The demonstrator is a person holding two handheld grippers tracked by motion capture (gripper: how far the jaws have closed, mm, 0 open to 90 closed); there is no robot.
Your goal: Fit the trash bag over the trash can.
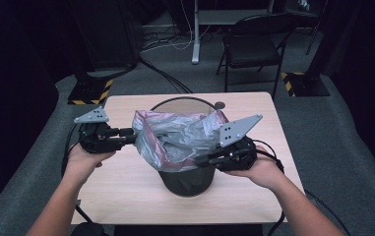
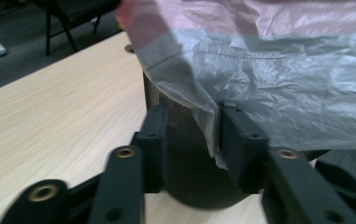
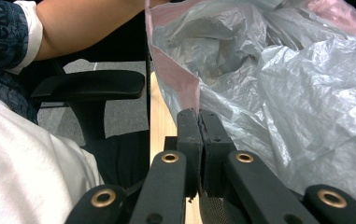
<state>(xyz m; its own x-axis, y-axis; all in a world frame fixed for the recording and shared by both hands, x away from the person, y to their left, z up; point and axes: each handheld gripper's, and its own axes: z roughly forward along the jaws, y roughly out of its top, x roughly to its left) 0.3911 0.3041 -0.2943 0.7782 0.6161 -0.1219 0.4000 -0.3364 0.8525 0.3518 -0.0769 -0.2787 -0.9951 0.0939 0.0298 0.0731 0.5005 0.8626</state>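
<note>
A black mesh bin (image 1: 185, 182) stands mid-table with a grey, pink-edged plastic bag (image 1: 180, 135) bunched over its mouth. My left gripper (image 1: 132, 133) is at the bag's left edge. In the left gripper view its jaws (image 2: 190, 109) stand open in front of the bin (image 2: 185, 154), and the bag's (image 2: 278, 84) hanging edge drops between them beside the right-hand jaw. My right gripper (image 1: 199, 160) is at the bag's near right edge. In the right gripper view its jaws (image 3: 198, 114) are pressed together on the pink hem of the bag (image 3: 297, 93).
The light wooden table (image 1: 126, 182) has bare surface on both sides of the bin. A small dark round cap (image 1: 219, 104) sits at its far edge. A folding chair (image 1: 254, 44) and floor cables lie beyond. A black armrest (image 3: 89, 86) is close to the person.
</note>
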